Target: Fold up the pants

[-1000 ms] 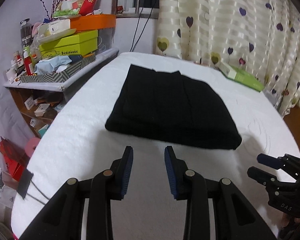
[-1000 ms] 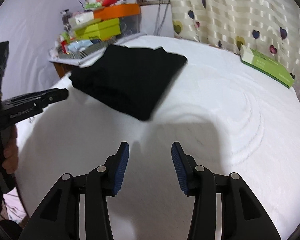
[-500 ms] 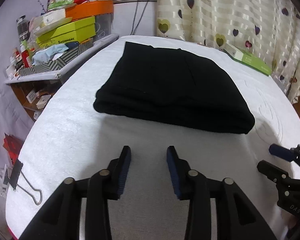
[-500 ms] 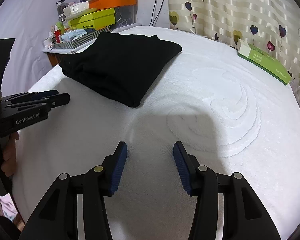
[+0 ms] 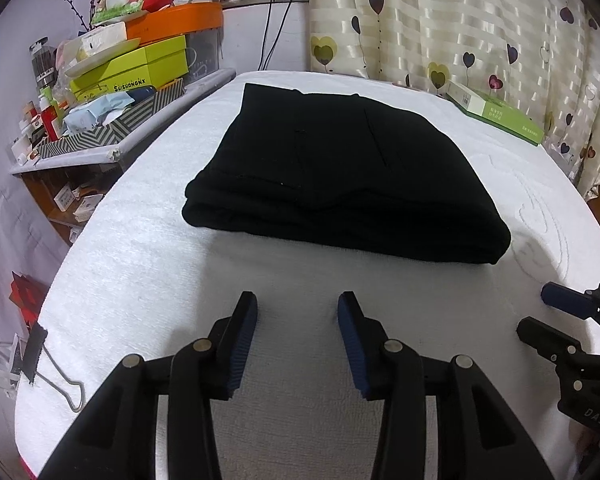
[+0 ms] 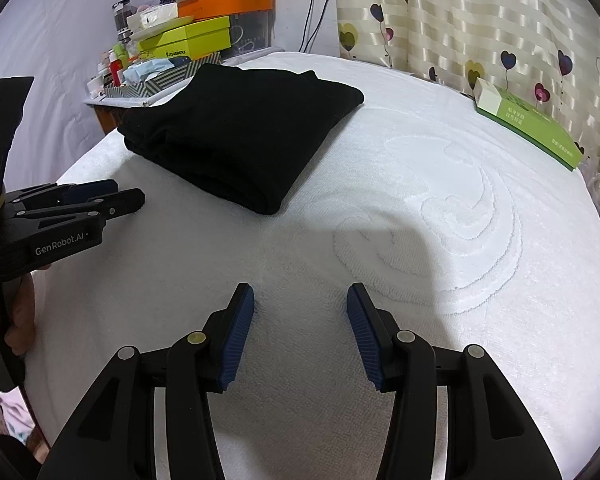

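Both tongs hang open and empty: the left tongs (image 5: 298,312) face the folded black pants (image 5: 340,176) dead ahead on the white-covered bed (image 5: 148,248), while the right tongs (image 6: 300,304) see them up-left, farther off.

Near strip: bare white bedspread (image 6: 440,320) lay open under my left gripper (image 5: 298,312) and right gripper (image 6: 300,304), both with jaws spread.
Middle: the folded pants (image 5: 340,184) blocked the way.
Far right: a green box (image 6: 528,124) sat well apart from the pants.
Left edge: a cluttered shelf (image 5: 120,140) and a binder clip (image 5: 40,360) hemmed that side.
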`<state>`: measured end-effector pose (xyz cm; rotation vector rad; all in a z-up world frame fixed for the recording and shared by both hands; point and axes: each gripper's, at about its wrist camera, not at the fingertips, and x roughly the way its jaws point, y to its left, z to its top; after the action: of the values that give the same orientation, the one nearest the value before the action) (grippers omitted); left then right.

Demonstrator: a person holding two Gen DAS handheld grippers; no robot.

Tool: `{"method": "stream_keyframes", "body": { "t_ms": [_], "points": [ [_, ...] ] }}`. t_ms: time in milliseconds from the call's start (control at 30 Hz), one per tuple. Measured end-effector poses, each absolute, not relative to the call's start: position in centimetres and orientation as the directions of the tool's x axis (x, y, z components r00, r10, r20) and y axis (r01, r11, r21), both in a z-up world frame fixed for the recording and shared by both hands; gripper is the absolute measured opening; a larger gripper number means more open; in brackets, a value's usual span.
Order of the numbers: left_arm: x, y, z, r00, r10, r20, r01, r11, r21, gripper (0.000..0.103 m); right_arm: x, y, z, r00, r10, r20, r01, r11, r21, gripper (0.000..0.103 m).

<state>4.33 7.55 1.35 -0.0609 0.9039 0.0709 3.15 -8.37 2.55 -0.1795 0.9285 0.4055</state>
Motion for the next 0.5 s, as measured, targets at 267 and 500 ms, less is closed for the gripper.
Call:
{"method": "stream_keyframes", "body": {
  "t_ms": [267, 500],
  "points": [
    [4.37, 7.59, 1.38, 0.616, 0.036, -0.787, -0.087, 0.996, -0.023, 0.045, 3.15, -8.37, 2.54, 0.530, 0.263, -0.806, -0.414, 0.910, 0.025, 0.050],
    [4.37, 7.64, 1.38, 0.616, 0.035, -0.787, -0.087, 0.996, -0.024, 0.045, 3.10, -8.36, 2.56, 0.530, 0.265, -0.806, -0.414, 0.910, 0.027, 0.050]
  ]
}}
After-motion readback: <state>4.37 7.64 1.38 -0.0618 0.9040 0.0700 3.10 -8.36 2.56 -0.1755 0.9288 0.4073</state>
